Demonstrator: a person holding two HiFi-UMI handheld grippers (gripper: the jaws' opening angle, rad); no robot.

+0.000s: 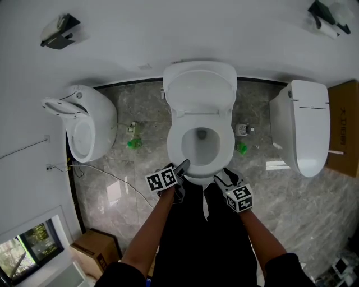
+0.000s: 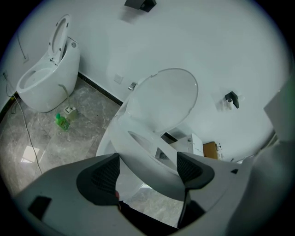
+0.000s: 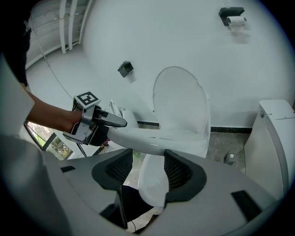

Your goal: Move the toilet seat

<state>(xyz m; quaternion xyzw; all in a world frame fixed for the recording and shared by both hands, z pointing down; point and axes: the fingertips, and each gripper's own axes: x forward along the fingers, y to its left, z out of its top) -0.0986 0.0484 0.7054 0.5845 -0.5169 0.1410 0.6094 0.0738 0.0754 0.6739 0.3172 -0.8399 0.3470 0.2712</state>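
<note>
- Left gripper [image 1: 180,168] sat at the front-left of the toilet seat [image 1: 175,143]. Its jaws stood wide apart with the seat's ring passing between them, and I saw a gap on the left side.
- Right gripper [image 1: 224,175] sat at the front-right. Its jaws were also apart, around the toilet's white front edge, which touched the right pad only. I could not tell seat from bowl there.
- The seat lay low over the bowl of the middle toilet, and the lid [image 1: 200,89] stood up against the wall.
- Nothing lay between the tools and the seat. My own arms and dark trousers filled the space just in front.
- A second toilet [image 1: 92,120] stood to the left with its seat raised. A third toilet [image 1: 305,126] stood to the right with its lid closed.
- A green bottle [image 1: 134,143] stood on the floor between the left and middle toilets.
- A thin cable [image 1: 112,174] ran across the floor at left.
- A cardboard box [image 1: 95,249] sat at lower left.
- The floor [image 1: 303,202] was grey marbled tile and the wall was plain white. A paper holder [image 1: 325,14] was mounted at upper right.
</note>
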